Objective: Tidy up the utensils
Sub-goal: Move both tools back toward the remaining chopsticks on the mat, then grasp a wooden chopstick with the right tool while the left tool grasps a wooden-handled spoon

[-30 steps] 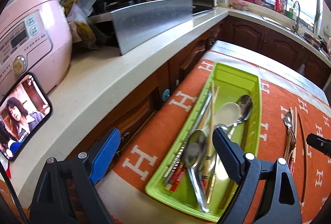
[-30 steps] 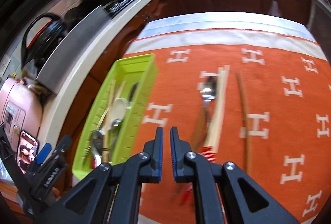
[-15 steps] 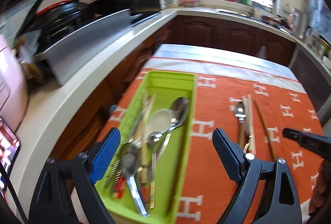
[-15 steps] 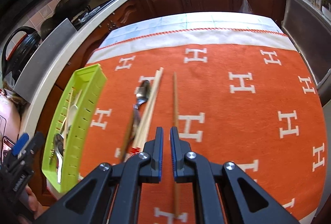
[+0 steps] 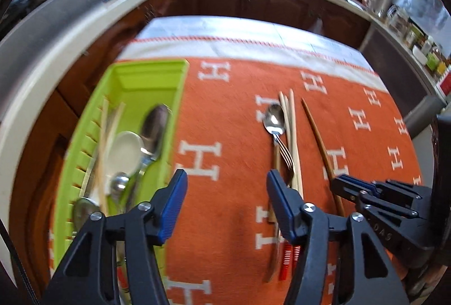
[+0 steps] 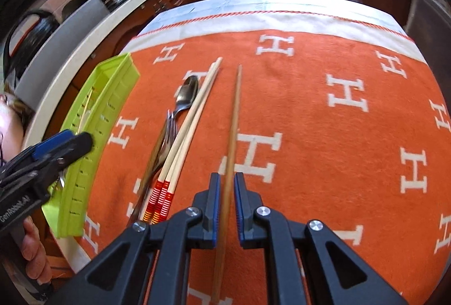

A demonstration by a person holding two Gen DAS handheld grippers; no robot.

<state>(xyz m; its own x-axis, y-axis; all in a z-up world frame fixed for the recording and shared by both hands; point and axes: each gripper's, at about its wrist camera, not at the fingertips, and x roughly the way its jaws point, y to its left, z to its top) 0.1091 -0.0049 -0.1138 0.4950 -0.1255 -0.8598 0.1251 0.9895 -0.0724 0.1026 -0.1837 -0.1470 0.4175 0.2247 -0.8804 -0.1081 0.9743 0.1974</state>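
1. The left gripper had swung away from the green utensil tray to hang over the orange cloth; its fingers, half-wide and closing, had nothing between them.
2. The right gripper had come down over the lone brown chopstick; its narrow fingers were opening slightly and straddled the stick, pads apparently not yet pressing on it.
3. Judged step: picking up the remaining loose utensils for the tray.
4. Still on the cloth: a spoon, a fork and pale red-banded chopsticks, bunched and touching.
5. The tray, at the worktop's left edge, already held spoons and chopsticks.
6. Possible obstruction: the bundle's overlap, and the two grippers working close together.
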